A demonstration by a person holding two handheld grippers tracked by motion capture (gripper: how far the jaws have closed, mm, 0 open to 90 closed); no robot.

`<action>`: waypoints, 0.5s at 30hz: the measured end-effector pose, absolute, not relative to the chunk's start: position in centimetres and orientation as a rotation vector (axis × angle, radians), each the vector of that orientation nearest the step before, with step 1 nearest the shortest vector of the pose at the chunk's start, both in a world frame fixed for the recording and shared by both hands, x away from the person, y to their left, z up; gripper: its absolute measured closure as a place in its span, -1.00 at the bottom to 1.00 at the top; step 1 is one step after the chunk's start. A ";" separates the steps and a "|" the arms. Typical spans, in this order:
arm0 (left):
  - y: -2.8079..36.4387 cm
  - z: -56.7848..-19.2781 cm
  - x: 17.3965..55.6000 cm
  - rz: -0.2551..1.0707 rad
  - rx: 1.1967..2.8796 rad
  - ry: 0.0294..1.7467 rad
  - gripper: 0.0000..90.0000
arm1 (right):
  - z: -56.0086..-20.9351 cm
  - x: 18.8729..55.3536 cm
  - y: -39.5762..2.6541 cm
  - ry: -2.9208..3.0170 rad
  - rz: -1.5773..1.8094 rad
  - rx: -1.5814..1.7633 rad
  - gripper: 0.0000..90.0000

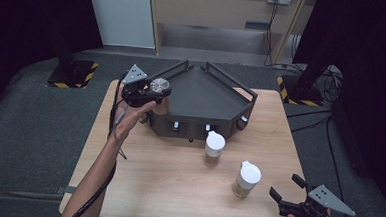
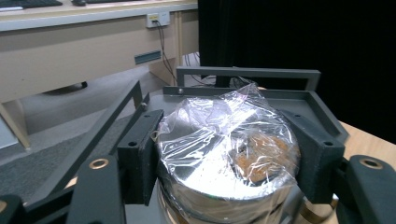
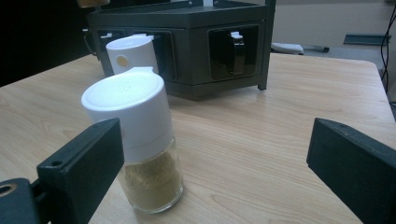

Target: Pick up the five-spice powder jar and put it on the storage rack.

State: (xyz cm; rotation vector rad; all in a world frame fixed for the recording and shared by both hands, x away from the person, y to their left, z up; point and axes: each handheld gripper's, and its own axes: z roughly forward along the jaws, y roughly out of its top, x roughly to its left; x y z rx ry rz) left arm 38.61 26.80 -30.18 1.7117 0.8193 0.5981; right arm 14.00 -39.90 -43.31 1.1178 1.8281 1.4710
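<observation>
My left gripper is shut on a jar with a shiny silver lid and holds it up at the left corner of a dark angular rack. In the left gripper view the lid carries crinkled clear film, brown contents show at its right, and both pads press its sides. At the table's near right corner my right gripper stands open. In the right gripper view a white-capped glass spice jar with tan powder stands just ahead of the left jaw, untouched by my right gripper.
Two white-capped spice jars stand on the wooden table in front of the rack. The rack's front face has small compartments. A second white cap is close to the rack. Black stands and cables surround the table.
</observation>
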 end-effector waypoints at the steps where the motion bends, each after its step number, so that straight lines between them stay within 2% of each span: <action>1: 26.6 -30.2 38.8 0.606 1.711 0.822 -0.25 | -43.3 14.0 -39.9 1.827 1.472 1.119 -0.91; 15: 24.8 -30.8 40.8 0.675 1.667 0.922 -0.25 | -43.4 14.0 -40.0 1.827 1.480 1.120 -0.91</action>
